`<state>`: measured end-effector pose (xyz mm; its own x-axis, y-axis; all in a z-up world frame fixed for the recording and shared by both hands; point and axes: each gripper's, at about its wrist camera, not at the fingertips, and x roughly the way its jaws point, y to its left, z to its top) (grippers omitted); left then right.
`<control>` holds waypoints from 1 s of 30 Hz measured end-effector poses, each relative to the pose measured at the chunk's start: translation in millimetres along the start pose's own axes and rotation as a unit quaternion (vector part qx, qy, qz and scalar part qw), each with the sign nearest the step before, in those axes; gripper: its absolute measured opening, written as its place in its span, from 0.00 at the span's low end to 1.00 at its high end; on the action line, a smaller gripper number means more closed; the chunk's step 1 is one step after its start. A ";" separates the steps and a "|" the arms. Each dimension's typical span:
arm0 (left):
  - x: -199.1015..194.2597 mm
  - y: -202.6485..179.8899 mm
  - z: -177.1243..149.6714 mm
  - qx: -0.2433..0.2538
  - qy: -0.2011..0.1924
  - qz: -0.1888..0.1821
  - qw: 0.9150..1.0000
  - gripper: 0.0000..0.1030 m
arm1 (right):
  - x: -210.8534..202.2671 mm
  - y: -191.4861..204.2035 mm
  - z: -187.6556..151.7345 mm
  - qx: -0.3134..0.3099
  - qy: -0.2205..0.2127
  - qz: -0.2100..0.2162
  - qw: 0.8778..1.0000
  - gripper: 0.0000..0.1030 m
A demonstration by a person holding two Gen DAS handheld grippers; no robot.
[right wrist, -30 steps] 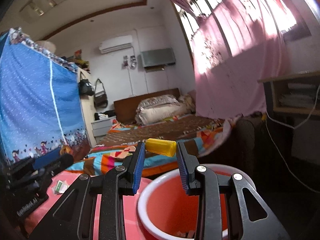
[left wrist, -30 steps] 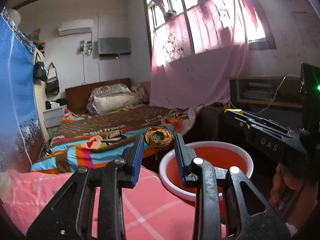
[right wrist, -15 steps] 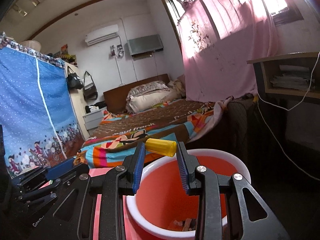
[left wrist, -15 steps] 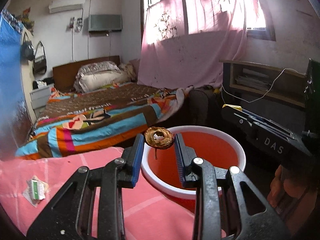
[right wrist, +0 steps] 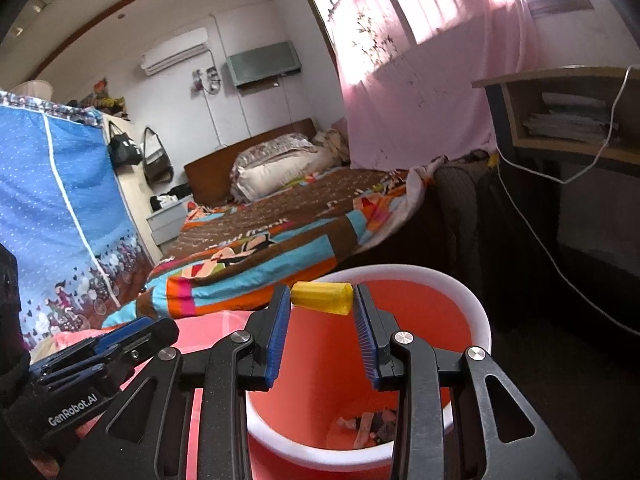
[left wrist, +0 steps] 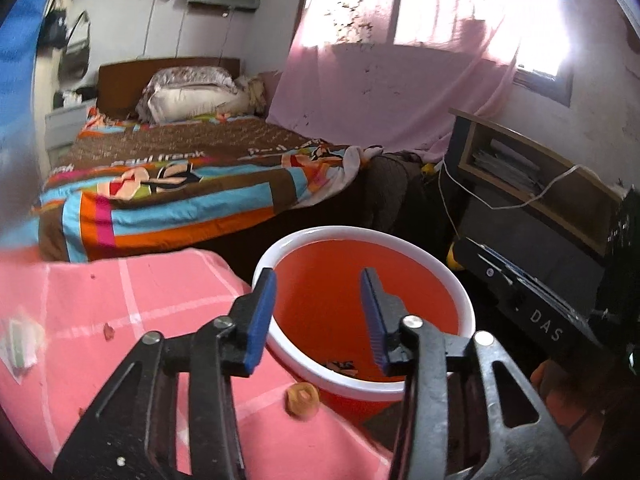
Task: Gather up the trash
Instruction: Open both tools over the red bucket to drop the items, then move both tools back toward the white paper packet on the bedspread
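Ring scrap [left wrist: 302, 401] lies below just-opened, empty left gripper [left wrist: 318, 312] (right gripper [right wrist: 322, 306] clamps yellow cap [right wrist: 322, 298]).

We see a bed [right wrist: 280, 236] with a striped, colourful quilt [left wrist: 172, 200] and a pale pillow [left wrist: 192, 98] against its wooden headboard [right wrist: 248, 152]. A pink curtain [left wrist: 384, 92] hangs over the bright window. On the far wall we find an air conditioner [right wrist: 176, 51]. A blue patterned cloth [right wrist: 52, 208] stands beside two dark hanging bags [right wrist: 138, 152]. A white cable [right wrist: 552, 178] droops from a wooden shelf [right wrist: 568, 120].
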<state>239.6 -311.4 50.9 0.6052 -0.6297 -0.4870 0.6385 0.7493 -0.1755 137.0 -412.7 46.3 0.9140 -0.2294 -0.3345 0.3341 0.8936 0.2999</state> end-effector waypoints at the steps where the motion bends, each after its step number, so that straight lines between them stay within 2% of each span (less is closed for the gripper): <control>1: -0.3 2.5 -0.8 -0.007 0.000 0.000 1.000 0.53 | 1.1 -1.4 0.2 0.002 0.003 -0.001 1.000 0.30; 3: -1.9 6.4 -2.1 -0.014 -0.002 0.005 1.000 0.55 | 2.4 -3.3 -0.3 0.005 0.007 -0.003 1.000 0.31; 5: -3.2 9.5 -3.7 -0.017 -0.003 0.010 1.000 0.57 | 3.0 -3.4 -1.1 0.006 0.011 -0.004 1.000 0.37; 6: -4.2 11.4 -4.2 -0.018 -0.004 0.013 1.000 0.58 | 3.6 -3.3 -0.8 0.006 0.011 -0.003 1.000 0.45; 11: -10.1 19.1 -4.8 -0.030 -0.016 0.024 0.999 0.62 | 3.4 2.1 -1.5 -0.005 0.011 -0.001 1.000 0.46; 15: -20.4 24.0 -4.1 -0.037 -0.035 0.034 0.998 0.72 | 0.6 5.8 -0.8 -0.011 -0.001 -0.002 1.000 0.48; 17: -27.5 26.9 -4.2 -0.038 -0.049 0.045 0.997 0.80 | -1.6 8.4 0.8 -0.014 -0.012 0.000 1.000 0.54; 19: -36.2 30.5 -4.0 -0.039 -0.066 0.058 0.995 0.88 | -5.8 13.0 1.6 -0.017 -0.029 0.001 0.999 0.79; 22: -49.8 38.1 -3.6 -0.040 -0.091 0.080 0.992 1.00 | -13.7 21.9 4.1 -0.026 -0.059 0.005 0.998 0.81; 24: -65.0 43.6 -6.6 -0.041 -0.125 0.103 0.986 1.00 | -17.8 29.2 5.3 -0.034 -0.078 0.007 0.996 0.85; 27: -87.2 52.8 -9.8 -0.039 -0.166 0.125 0.977 1.00 | -25.5 41.6 6.0 -0.049 -0.113 0.015 0.992 1.00; 30: -103.5 62.3 -11.6 -0.037 -0.182 0.146 0.972 1.00 | -32.5 55.6 5.7 -0.066 -0.144 0.029 0.987 1.00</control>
<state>211.3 -197.1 80.4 0.8918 -0.4096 -0.1920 0.3875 0.9107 -0.1428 127.1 -357.7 78.9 0.9648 -0.2590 -0.0464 0.2631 0.9468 0.1852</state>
